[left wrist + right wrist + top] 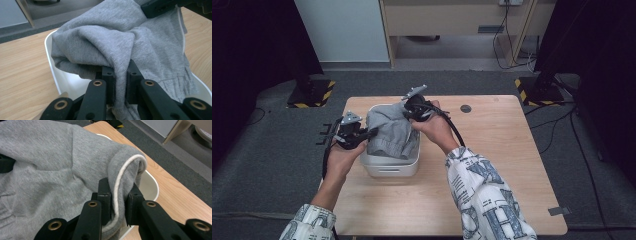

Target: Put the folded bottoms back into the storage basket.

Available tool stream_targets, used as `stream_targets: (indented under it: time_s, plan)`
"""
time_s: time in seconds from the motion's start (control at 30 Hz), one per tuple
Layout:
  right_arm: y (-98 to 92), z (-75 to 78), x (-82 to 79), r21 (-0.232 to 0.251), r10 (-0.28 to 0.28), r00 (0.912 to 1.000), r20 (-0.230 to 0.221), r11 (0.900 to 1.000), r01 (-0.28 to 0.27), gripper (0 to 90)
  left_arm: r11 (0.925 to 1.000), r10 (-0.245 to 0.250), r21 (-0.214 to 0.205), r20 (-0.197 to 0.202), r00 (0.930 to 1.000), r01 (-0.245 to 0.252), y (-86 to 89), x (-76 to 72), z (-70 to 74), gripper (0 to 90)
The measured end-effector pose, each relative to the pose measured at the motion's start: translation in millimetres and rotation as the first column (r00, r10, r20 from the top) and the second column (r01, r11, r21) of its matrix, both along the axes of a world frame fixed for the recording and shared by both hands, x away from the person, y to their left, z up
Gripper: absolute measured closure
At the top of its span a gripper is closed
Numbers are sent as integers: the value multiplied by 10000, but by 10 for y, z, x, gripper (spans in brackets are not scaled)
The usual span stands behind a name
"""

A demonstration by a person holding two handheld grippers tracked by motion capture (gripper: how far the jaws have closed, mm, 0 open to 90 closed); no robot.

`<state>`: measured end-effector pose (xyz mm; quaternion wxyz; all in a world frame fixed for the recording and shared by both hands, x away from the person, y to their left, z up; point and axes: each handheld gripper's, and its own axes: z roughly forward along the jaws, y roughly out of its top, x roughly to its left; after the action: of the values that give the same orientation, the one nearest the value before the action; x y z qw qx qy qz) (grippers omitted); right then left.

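A grey sweatshirt-like garment [388, 131] lies bunched over a white plastic tub [392, 167] on the wooden table. My left gripper [371, 133] is at the tub's left side, shut on a fold of the grey garment [120, 62]; in the left gripper view the cloth runs between both jaws of the left gripper [120, 75]. My right gripper [409, 111] is at the tub's far right corner, shut on an edge of the garment [50, 170] with a white piped seam [120, 180], pinched in the right gripper [118, 195]. The tub's rim [50, 62] shows beneath the cloth.
The wooden table [502, 150] has bare surface right of and in front of the tub. A dark round grommet [466, 108] sits near the far edge. Grey carpet, black stands with yellow-black bases [312, 95] and cabinets lie beyond.
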<state>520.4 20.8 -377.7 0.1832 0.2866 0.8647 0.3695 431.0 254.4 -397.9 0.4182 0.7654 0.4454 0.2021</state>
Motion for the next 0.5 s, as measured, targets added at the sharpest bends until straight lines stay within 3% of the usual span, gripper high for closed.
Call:
stream_targets:
  time_s: [0.4, 0.47, 0.5]
  plan:
    - [-3, -27, 21, -33, -96, 9999, -44, 9999, 96, 774, 9999, 128, -111, -105, 9999, -129, 14, 49, -60, 810]
    - [7, -44, 30, -45, -102, 9999, -63, 9999, 102, 762, 9995, 247, 196, -118, 9996, -245, 13, 63, -91, 800]
    - [13, -62, 40, -54, -156, 9998, -102, 9999, 156, 725, 9982, 495, 339, -130, 9987, -490, 15, 76, -116, 753]
